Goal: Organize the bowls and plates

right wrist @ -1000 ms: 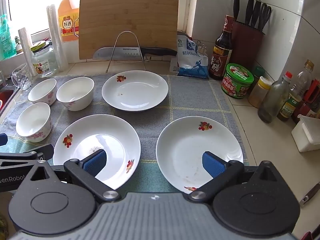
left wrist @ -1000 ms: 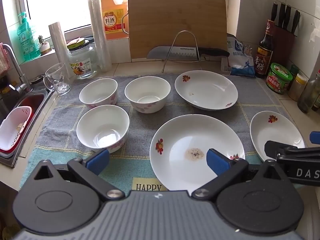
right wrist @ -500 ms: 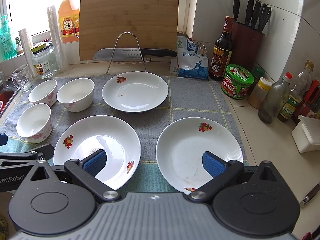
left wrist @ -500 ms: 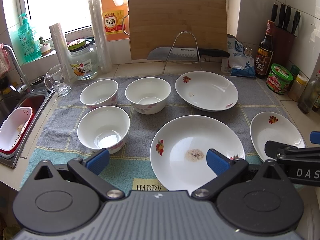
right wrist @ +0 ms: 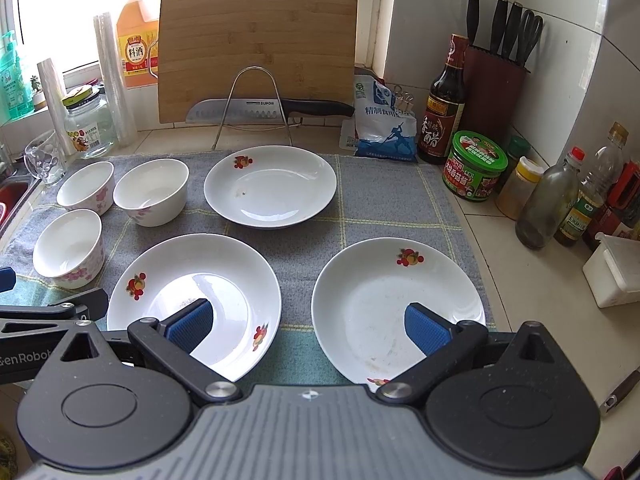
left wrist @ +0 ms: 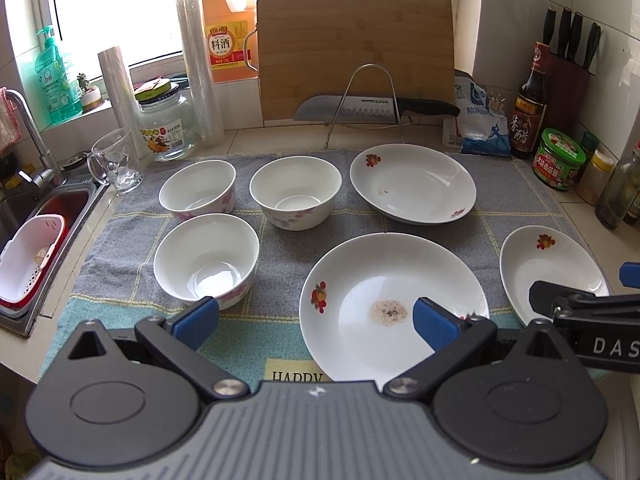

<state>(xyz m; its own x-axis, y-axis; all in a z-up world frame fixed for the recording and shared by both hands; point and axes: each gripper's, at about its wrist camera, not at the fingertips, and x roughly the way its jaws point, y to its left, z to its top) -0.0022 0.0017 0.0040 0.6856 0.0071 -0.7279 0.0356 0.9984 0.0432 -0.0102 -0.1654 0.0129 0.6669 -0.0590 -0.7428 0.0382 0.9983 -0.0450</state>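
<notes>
Daylight from far window (left wrist: 120,8), blown out white. Scene bright, shadows soft. Glare on near plate (right wrist: 208,284) and bowls. Strong fisheye bend at edges, dark corners. Focus sharp mid-frame; near gripper body slightly soft.

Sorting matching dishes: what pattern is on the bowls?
White with pink flowers on the bowls, clearest in the right wrist view.

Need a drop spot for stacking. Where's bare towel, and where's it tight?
Bare towel lies between the back plate and the green-lidded jar, above the right plate. A narrower strip runs between the two front plates, left one. The three bowls crowd the left; bottles crowd the right counter.
</notes>
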